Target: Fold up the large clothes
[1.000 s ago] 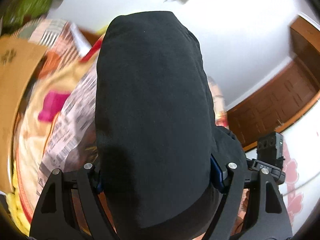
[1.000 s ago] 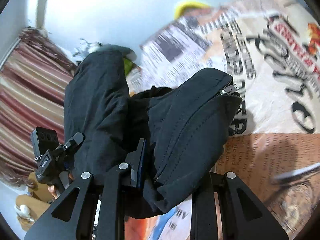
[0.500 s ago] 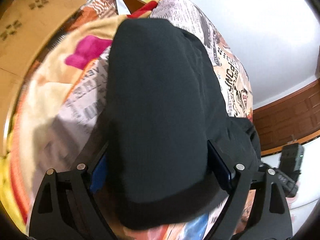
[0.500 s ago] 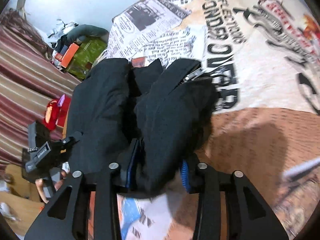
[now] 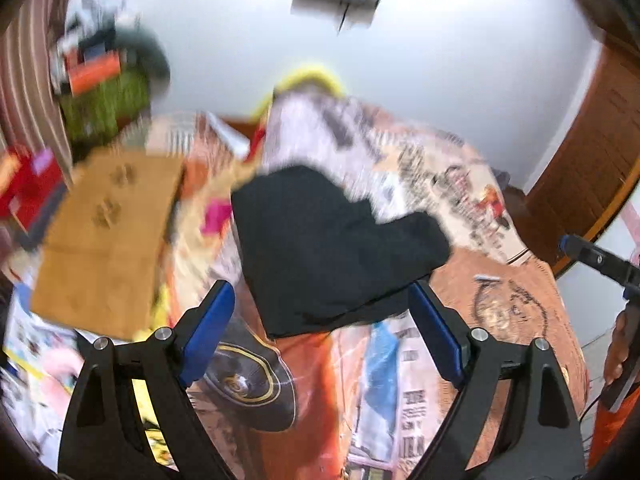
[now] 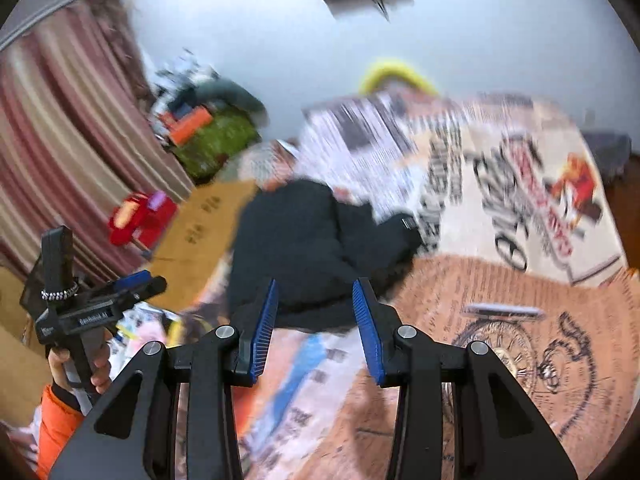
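Both tongs now stand clear of the black garment [image 5: 320,248], where a second ago each was clamped on its cloth. In the left wrist view the left tongs [image 5: 324,332] gape wide, blue pads far apart with nothing between them; their jaws have just been opening, and the fabric that filled this view before now lies ahead of them on the bed [image 5: 520,320]. In the right wrist view the right tongs [image 6: 316,320] stand part-open, also empty, their jaws having just been opening off the fold they pinched earlier. The black garment [image 6: 316,248] rests as a folded, lumpy bundle on the printed bedspread [image 6: 500,200], beyond the fingertips of both tongs and touching neither. A brown cardboard sheet [image 5: 108,240] lies just left of the bundle. Both views are blurred. More of the room shows than before: the pale wall [image 5: 440,60], a striped curtain [image 6: 60,120] at the left, and a wooden door [image 5: 592,152] at the right. In the right wrist view the person's left hand [image 6: 80,368], in an orange sleeve [image 6: 56,424], grips the left tool's handle at the lower left.
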The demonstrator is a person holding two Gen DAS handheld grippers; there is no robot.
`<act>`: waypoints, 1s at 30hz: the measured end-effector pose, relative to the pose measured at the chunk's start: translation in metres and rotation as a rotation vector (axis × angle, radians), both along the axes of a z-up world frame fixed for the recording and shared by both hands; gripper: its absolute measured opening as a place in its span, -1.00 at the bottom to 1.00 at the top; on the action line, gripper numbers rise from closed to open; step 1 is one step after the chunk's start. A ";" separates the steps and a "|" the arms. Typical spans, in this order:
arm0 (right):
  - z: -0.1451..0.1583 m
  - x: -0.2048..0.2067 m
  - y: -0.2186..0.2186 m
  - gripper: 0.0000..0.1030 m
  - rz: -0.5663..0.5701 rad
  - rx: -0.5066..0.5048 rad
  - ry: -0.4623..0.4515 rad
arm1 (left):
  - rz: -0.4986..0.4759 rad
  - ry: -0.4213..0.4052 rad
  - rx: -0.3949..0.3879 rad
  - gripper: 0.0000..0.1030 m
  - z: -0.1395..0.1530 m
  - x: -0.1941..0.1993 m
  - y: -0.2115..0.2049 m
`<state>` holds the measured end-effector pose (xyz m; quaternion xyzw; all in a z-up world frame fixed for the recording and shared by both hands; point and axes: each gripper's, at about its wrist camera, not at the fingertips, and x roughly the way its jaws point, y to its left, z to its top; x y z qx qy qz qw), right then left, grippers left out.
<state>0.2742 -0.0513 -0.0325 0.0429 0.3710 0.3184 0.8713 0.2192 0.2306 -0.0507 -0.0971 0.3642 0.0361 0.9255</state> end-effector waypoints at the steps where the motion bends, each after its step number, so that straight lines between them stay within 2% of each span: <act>1: 0.012 -0.012 0.001 -0.31 0.009 0.011 -0.034 | -0.008 -0.036 0.023 0.73 0.014 -0.011 -0.008; 5: 0.063 -0.074 0.000 -0.31 0.037 0.061 -0.198 | -0.027 -0.233 0.124 0.73 0.078 -0.075 -0.049; 9: 0.088 -0.128 -0.005 -0.27 0.036 0.124 -0.338 | -0.012 -0.386 0.154 0.73 0.113 -0.128 -0.078; 13: 0.097 -0.171 -0.010 -0.23 0.031 0.173 -0.422 | 0.023 -0.512 0.191 0.73 0.124 -0.179 -0.104; 18: 0.093 -0.216 -0.011 -0.22 0.012 0.162 -0.528 | 0.067 -0.617 0.242 0.73 0.114 -0.227 -0.133; 20: 0.089 -0.227 -0.014 -0.06 -0.007 0.166 -0.548 | 0.062 -0.643 0.247 0.83 0.109 -0.236 -0.142; 22: 0.085 -0.233 -0.017 0.25 -0.037 0.168 -0.557 | 0.087 -0.665 0.246 0.88 0.105 -0.247 -0.148; 24: 0.082 -0.235 -0.018 0.39 -0.068 0.148 -0.576 | 0.098 -0.672 0.255 0.91 0.104 -0.255 -0.151; 25: 0.081 -0.236 -0.018 0.54 -0.081 0.134 -0.580 | 0.104 -0.673 0.263 0.96 0.103 -0.258 -0.153; 27: 0.081 -0.237 -0.018 0.73 -0.102 0.118 -0.587 | 0.126 -0.682 0.273 0.99 0.102 -0.265 -0.156; 30: 0.080 -0.235 -0.019 0.92 -0.123 0.115 -0.578 | 0.117 -0.673 0.233 0.99 0.099 -0.268 -0.154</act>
